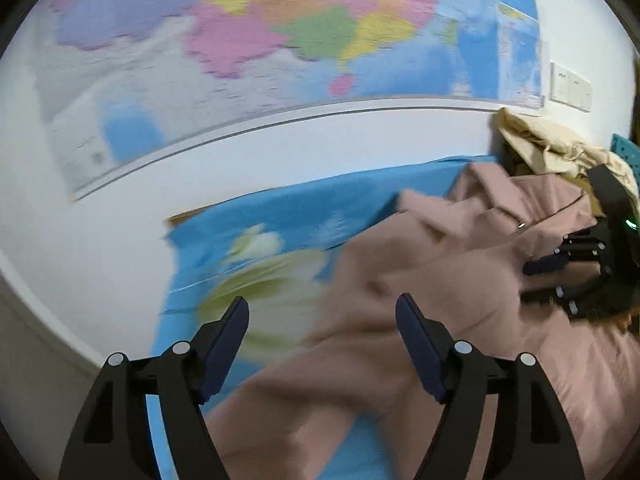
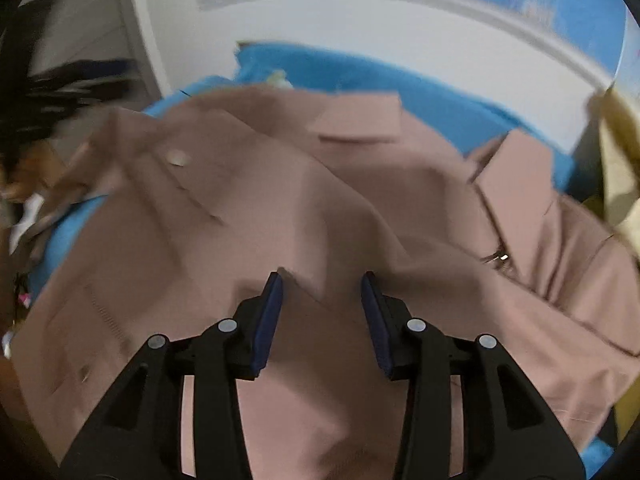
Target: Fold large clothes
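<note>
A large dusty-pink coat [image 1: 460, 280] lies crumpled on a blue floral sheet [image 1: 248, 248]. It also fills the right wrist view [image 2: 280, 208], with its collar [image 2: 516, 172], a flap [image 2: 360, 120] and a button [image 2: 178, 158] showing. My left gripper [image 1: 322, 312] is open and empty, above the coat's left edge. My right gripper [image 2: 322, 284] is open, its jaws astride a raised fold of the coat. The right gripper also shows at the right of the left wrist view [image 1: 540, 280].
A beige garment [image 1: 560, 148] is piled at the back right against the white wall. A coloured map [image 1: 280, 28] hangs above the bed. Wall sockets [image 1: 570, 86] sit at the right. A blurred dark shape [image 2: 60, 88] is at the left.
</note>
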A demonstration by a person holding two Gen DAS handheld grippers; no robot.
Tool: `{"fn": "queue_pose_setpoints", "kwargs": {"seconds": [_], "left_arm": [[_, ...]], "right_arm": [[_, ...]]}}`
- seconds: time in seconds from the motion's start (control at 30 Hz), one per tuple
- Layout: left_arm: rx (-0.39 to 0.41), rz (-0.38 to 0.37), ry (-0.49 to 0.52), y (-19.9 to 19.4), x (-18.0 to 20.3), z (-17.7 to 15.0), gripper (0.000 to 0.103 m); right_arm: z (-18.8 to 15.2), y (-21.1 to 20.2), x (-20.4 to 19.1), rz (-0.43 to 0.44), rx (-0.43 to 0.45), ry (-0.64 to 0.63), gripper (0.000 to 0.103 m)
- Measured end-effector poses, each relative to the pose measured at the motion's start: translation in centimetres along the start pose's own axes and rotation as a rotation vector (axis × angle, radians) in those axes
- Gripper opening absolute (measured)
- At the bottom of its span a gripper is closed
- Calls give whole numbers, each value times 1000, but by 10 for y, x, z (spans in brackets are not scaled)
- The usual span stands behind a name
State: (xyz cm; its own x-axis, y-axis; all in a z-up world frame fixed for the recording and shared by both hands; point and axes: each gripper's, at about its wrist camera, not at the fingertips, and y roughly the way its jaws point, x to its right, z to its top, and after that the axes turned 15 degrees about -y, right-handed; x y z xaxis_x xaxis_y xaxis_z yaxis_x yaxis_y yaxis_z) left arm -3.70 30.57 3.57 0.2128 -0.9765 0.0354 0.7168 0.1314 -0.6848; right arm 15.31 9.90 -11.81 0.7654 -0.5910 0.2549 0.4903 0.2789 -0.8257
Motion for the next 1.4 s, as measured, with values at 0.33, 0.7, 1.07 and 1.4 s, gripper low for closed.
{"fn": "queue_pose_setpoints", "kwargs": {"seconds": [0.33, 0.7, 1.07, 1.4], "left_arm": [[-218, 133, 11, 10, -75, -76, 78], [144, 167, 96, -76, -44, -57, 5], [-73, 141, 146, -78, -46, -156, 73], [-53, 180, -44, -86, -86, -119, 2]], "right_arm": [[-18, -37, 11, 31, 53, 54, 39], [13, -51, -22, 99, 133, 9, 39], [14, -29, -50, 170, 89, -44, 44], [10, -40, -59, 222, 136, -22, 47]]}}
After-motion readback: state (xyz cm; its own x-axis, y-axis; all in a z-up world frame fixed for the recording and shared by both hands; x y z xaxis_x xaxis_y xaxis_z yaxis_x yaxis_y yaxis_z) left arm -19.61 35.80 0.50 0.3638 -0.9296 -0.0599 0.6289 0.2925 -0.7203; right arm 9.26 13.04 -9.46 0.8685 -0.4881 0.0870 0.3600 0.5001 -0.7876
